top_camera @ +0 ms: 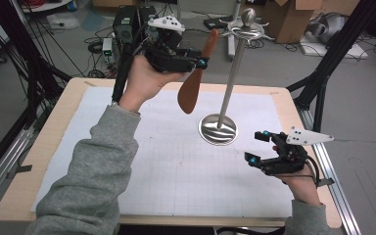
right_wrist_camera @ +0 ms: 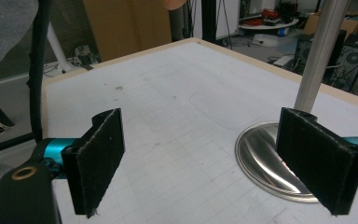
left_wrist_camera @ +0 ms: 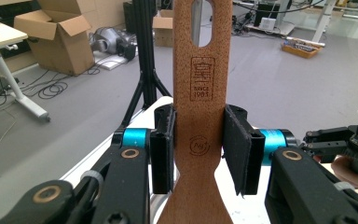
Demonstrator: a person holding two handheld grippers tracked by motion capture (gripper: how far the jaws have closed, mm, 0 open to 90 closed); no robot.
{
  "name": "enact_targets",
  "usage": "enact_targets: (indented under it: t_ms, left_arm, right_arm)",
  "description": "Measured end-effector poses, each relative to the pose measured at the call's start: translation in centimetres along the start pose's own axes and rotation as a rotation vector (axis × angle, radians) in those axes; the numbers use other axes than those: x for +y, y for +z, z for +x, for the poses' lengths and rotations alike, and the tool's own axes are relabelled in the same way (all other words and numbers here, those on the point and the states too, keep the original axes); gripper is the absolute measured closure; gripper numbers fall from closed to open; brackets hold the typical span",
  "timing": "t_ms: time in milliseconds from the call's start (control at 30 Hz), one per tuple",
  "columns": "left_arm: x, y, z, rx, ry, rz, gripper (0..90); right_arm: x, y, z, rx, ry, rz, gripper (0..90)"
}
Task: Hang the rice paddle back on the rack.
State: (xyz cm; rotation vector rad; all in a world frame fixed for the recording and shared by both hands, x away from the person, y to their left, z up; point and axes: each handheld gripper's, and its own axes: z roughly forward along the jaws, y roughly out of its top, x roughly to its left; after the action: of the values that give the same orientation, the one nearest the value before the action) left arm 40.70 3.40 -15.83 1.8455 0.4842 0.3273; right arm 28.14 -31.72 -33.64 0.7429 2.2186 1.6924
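We hold the wooden spatula [top_camera: 197, 73] in the left claw [top_camera: 201, 62], raised well above the desk [top_camera: 58, 122] and tilted, its blade pointing down and its handle end up toward the hooks at the top of the metal stand [top_camera: 231, 81]. In the left gripper view the jaws are clenched on the flat neck of the spatula, one pad [left_wrist_camera: 162, 149] on each edge, and the hanging slot [left_wrist_camera: 200, 21] sits above the grip with the stand's pole visible through it.

We judge the step in hand to be hanging the spatula on the stand. To do it well:

1. Keep the grip firm; the pads bear on narrow edges, so the spatula could pivot if it is knocked.
2. Line the slot up with one hook arm before advancing, using the left gripper view as the guide.
3. Thread the hook through the slot, then lower until the hook carries the weight before loosening the jaws.

The right claw [top_camera: 258, 147] is released, jaws wide apart and holding nothing, low over the desk just beside the stand's round base [right_wrist_camera: 265, 163]. We may use it to steady the stand if the pole rocks.
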Motion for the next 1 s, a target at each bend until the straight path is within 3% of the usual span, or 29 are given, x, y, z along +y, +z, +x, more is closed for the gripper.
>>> enact_targets:
  t_ms: [233,1000]
  left_arm:
    - [1.0,0.6,-0.1,0.005,0.016,0.001,65.2]
    - [1.2,1.8,0.1,0.005,0.011,-0.008,65.2]
  right_arm:
    - [0.0,-0.3,-0.1,-0.004,0.006,-0.013,14.2]
    - [0.0,-0.5,-0.1,-0.005,0.001,-0.013,14.2]
